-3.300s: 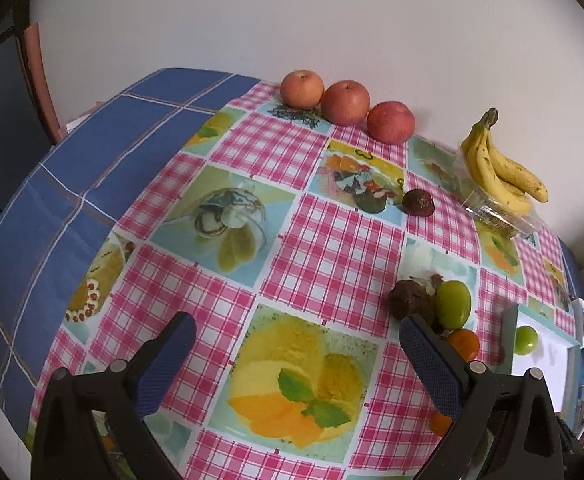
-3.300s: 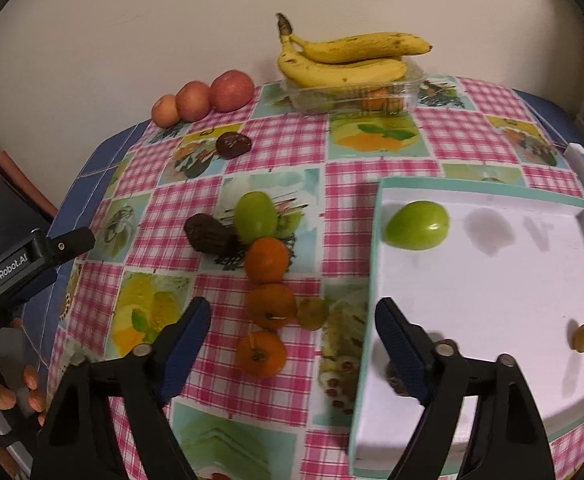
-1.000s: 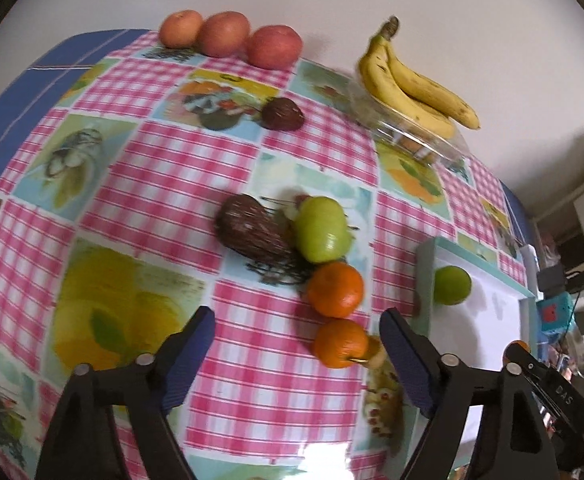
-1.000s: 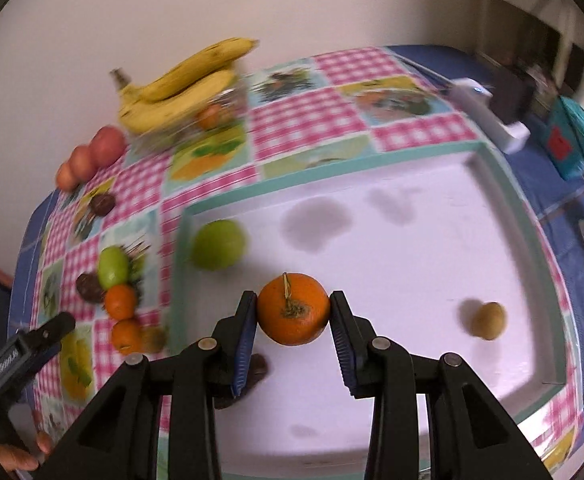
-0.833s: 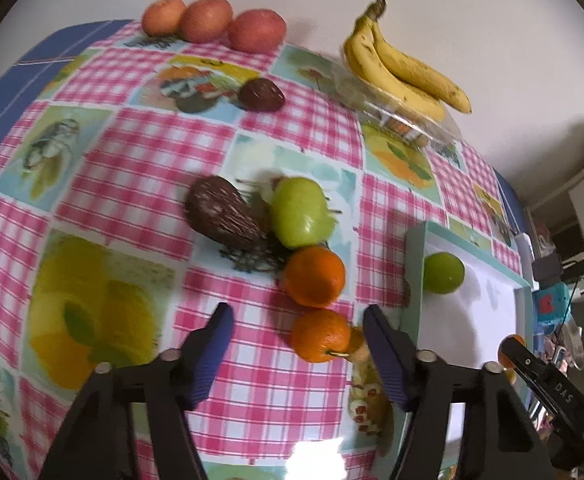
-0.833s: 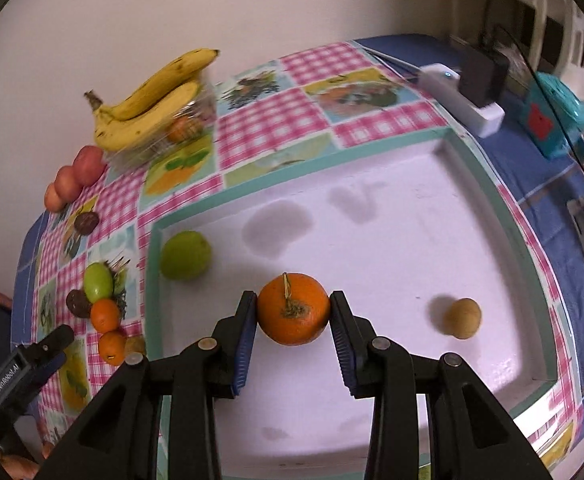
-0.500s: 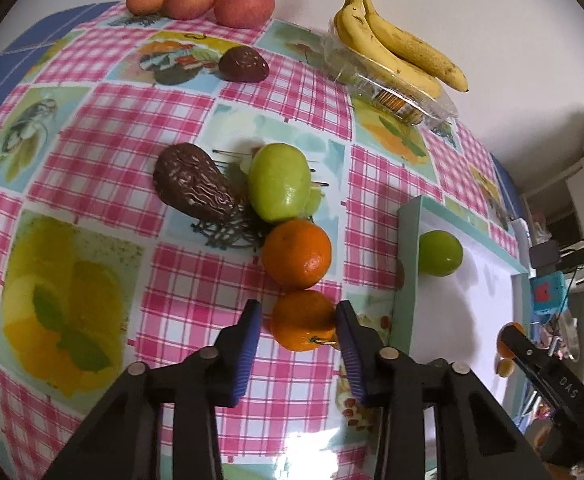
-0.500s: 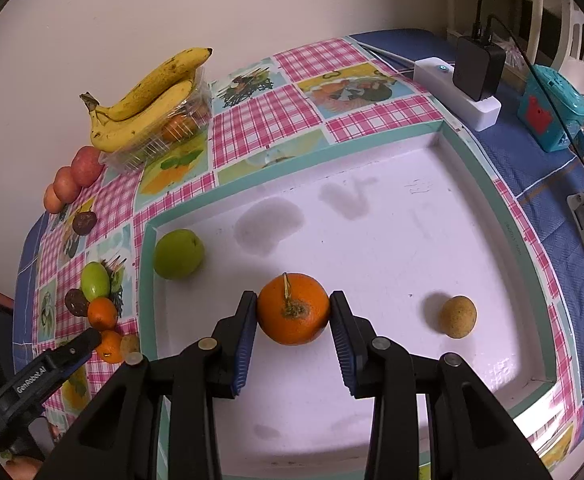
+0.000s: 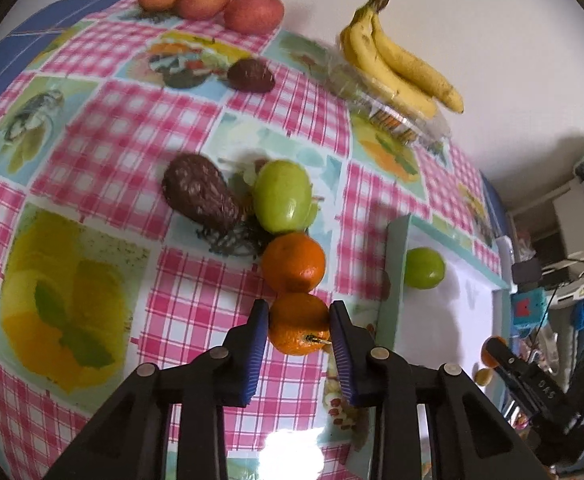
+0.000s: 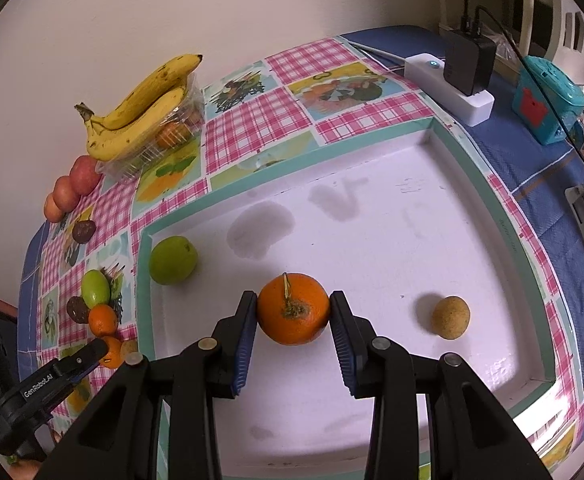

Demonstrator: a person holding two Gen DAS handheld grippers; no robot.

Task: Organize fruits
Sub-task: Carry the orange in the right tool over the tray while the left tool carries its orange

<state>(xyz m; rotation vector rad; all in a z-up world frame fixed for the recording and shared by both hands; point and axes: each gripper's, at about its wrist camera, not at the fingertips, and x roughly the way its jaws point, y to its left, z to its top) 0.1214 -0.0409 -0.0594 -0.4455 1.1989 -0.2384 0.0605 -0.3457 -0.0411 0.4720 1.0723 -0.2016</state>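
I have both grippers loaded. My right gripper (image 10: 293,312) is clamped on an orange (image 10: 293,308) over the tray (image 10: 504,200), roughly mid-floor, with a green fruit (image 10: 173,260) toward the tray's left wall and a small brown fruit (image 10: 450,317) to the right of my orange. I can't tell whether the orange is resting on the tray floor or hanging just above it. My left gripper (image 9: 299,326) has its jaws tight against a second orange (image 9: 299,324) on the tablecloth (image 9: 91,152), just left of the tray's wall; a third orange (image 9: 293,263) touches it on the far side, and a green one (image 9: 281,196) and a dark fruit (image 9: 199,192) sit beyond that

Risks as I see them: if I let the right orange go from any height, it may roll and knock the brown fruit. Lifting on the left could drag the neighbouring orange and start it rolling. The pads hold a round skin, so a quick swing over the tray wall might let it slip or clip the rim
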